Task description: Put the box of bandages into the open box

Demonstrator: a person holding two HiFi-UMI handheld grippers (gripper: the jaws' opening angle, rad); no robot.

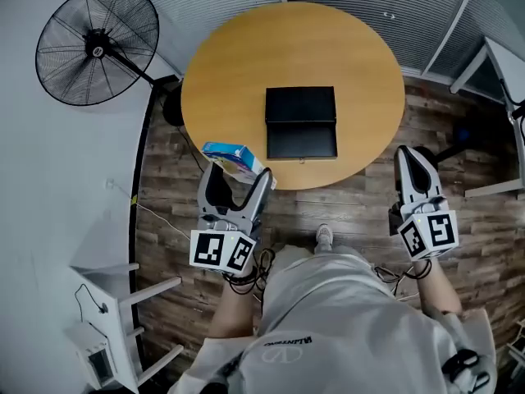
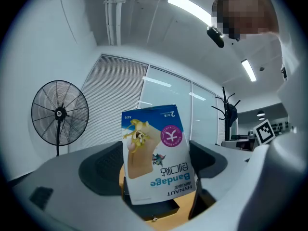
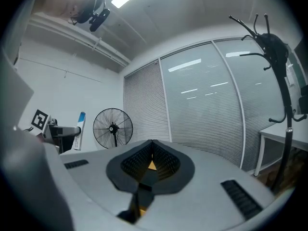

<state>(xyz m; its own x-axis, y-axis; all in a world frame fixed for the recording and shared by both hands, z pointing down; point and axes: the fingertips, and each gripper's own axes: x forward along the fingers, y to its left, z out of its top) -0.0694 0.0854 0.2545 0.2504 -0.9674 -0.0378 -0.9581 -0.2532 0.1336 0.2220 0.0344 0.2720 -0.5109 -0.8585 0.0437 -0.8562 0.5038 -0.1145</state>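
In the head view the black open box (image 1: 301,123) lies in the middle of a round wooden table (image 1: 238,64), its lid folded back. The blue-and-white box of bandages (image 1: 232,156) hangs over the table's near left edge, with my left gripper (image 1: 238,173) shut on it. In the left gripper view the box of bandages (image 2: 156,155) stands upright between the dark pads (image 2: 102,171), and the open box (image 2: 158,209) peeks out below it. My right gripper (image 1: 409,159) is off the table's near right edge, above the floor. Its jaws (image 3: 152,150) are shut on nothing.
A black standing fan (image 1: 97,43) is left of the table. A white desk (image 1: 502,66) stands at the right, a white rack (image 1: 107,302) at the lower left. A coat stand (image 3: 269,47) rises by the blinds. The person's shoe (image 1: 325,236) rests on the wood floor.
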